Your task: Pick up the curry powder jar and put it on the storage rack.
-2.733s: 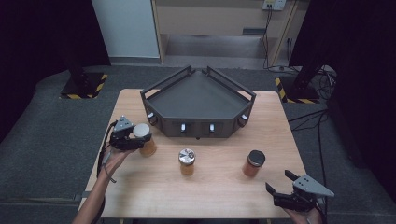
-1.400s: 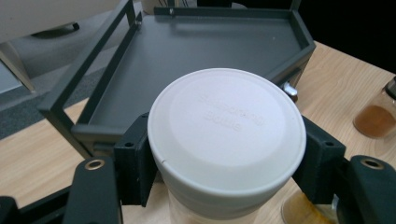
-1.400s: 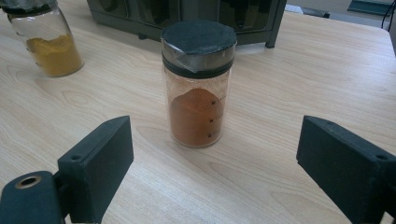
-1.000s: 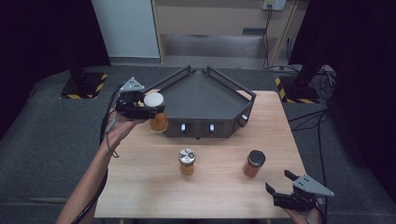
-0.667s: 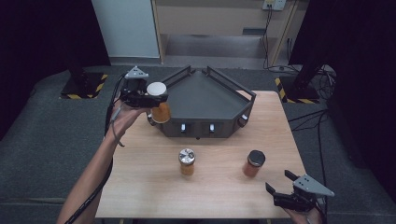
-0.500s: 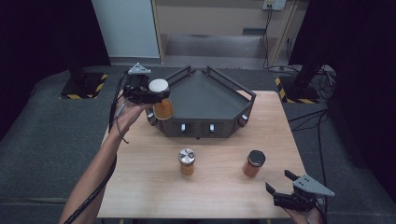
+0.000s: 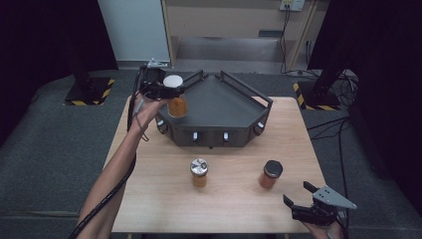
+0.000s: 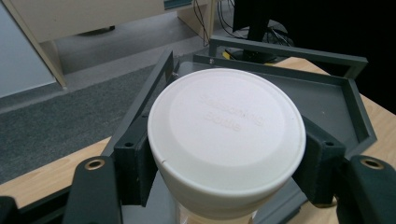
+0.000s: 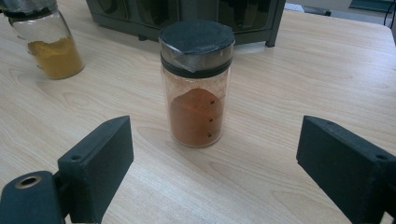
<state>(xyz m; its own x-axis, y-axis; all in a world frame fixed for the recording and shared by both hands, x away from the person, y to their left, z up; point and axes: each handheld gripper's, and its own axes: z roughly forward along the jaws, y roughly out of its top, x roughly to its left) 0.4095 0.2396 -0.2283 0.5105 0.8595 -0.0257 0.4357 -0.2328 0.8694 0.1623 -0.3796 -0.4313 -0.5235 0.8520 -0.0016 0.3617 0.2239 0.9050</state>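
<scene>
My left gripper (image 7: 166, 89) is shut on a white-capped jar (image 7: 175, 98) of orange powder and holds it in the air over the left rim of the dark angular tray (image 7: 219, 107). The left gripper view looks down on the white cap (image 8: 226, 135), clamped between both pads, with the tray (image 8: 327, 98) beneath. Near the table's front right corner my right gripper (image 7: 303, 199) rests open. A black-capped jar (image 7: 270, 174) of reddish powder stands upright beyond it, and in the right gripper view this jar (image 9: 197, 84) is ahead of the wide-spread jaws, apart from them.
A silver-capped jar (image 7: 199, 172) of yellow powder stands mid-table, seen as the yellow jar (image 9: 46, 42) at top left in the right gripper view. The wooden table (image 7: 234, 199) sits on grey carpet; a cable trails along the left forearm.
My left gripper has lifted the white-capped jar from the table's left side and carried it up and rightward toward the tray. The right gripper has stayed put.
</scene>
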